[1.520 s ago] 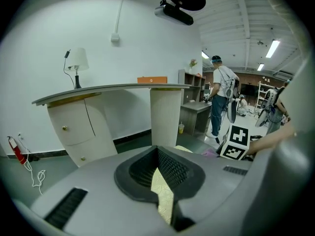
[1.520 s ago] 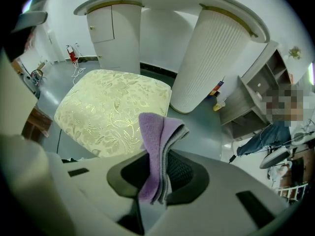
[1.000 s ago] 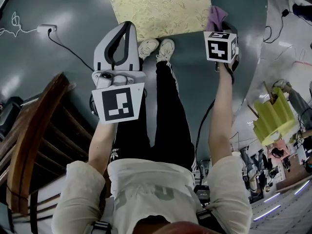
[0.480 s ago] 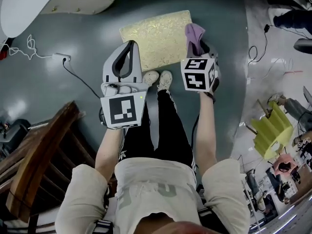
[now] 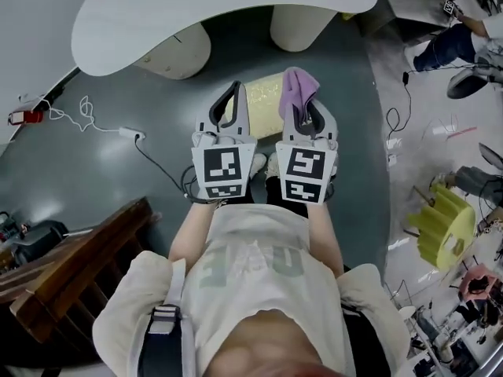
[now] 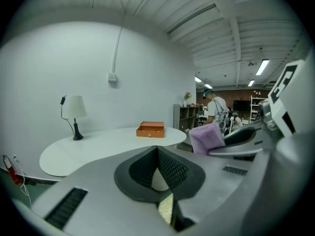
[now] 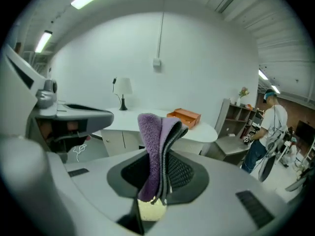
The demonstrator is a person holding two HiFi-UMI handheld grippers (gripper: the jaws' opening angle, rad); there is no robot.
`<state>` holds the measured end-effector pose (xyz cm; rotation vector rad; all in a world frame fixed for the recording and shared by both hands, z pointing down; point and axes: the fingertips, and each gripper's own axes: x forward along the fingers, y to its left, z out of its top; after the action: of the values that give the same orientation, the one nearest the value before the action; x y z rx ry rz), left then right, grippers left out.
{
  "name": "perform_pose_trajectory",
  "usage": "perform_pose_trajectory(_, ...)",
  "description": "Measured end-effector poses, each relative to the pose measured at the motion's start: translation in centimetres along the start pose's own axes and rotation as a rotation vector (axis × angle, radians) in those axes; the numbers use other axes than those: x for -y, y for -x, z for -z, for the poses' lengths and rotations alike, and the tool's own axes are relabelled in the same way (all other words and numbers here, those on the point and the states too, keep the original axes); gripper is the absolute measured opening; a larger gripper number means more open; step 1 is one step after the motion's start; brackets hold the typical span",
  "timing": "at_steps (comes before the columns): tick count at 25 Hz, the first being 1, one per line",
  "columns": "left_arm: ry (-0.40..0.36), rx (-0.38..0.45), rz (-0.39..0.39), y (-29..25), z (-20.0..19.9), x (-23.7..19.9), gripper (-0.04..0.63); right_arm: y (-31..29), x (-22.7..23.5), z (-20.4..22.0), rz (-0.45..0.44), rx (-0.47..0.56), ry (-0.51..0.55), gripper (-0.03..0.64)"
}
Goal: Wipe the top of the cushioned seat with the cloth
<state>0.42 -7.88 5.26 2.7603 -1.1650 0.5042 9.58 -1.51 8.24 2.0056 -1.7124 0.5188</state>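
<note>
The seat (image 5: 263, 100), a cushion with pale gold cover, lies on the dark floor (image 5: 102, 187), and both grippers are held high above it, side by side. The left gripper (image 5: 233, 87) is over the left part of the seat. Its jaws are pressed together at the tips and nothing is between them. In the left gripper view a small piece of the seat (image 6: 166, 208) shows through the gap under the closed tips.

The right gripper (image 5: 303, 107) is over the right edge of the seat and pinches the cloth (image 5: 297, 89). The cloth is purple, folded, and stands up above the jaw tips; in the right gripper view the cloth (image 7: 153, 151) passes down between the pads, and its lower end hangs over the seat (image 7: 151, 210) without touching it.

Beyond the seat stands a white table (image 5: 157, 22) with rounded top. On the table (image 6: 98, 146) are a lamp (image 6: 75, 109) and an orange box (image 6: 150, 129). Left of the seat, well apart, a cable (image 5: 161, 159) runs over the floor, and a wooden chair (image 5: 71, 273) stands nearer to the person.
</note>
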Motion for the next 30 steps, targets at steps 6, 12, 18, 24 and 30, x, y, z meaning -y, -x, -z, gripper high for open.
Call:
perform_pose_trajectory(6, 0.023, 0.030, 0.020, 4.3, -2.5, 0.8, 0.006, 6.4, -0.5, -2.1, 0.030, 0.118, -0.011, 0.089)
perform_pose_trajectory(12, -0.007, 0.058, 0.043, 6.5, -3.0, 2.4, 0.006, 8.3, -1.0, -1.8, 0.019, 0.142, 0.001, 0.089)
perform_pose_trajectory(18, -0.023, 0.079, 0.050, 7.1, -3.6, 3.1, 0.006, 9.3, -0.7, -2.5, 0.024, 0.178, 0.004, 0.089)
perform_pose_trajectory(24, -0.018, 0.096, 0.041, 7.5, -3.8, 3.5, 0.006, 9.6, -1.2, -2.1, 0.006, 0.182, 0.030, 0.089)
perform_pose_trajectory(30, -0.021, 0.102, 0.022, 7.9, -4.0, 2.8, 0.006, 9.8, -1.8, -2.4, -0.004, 0.194, 0.057, 0.089)
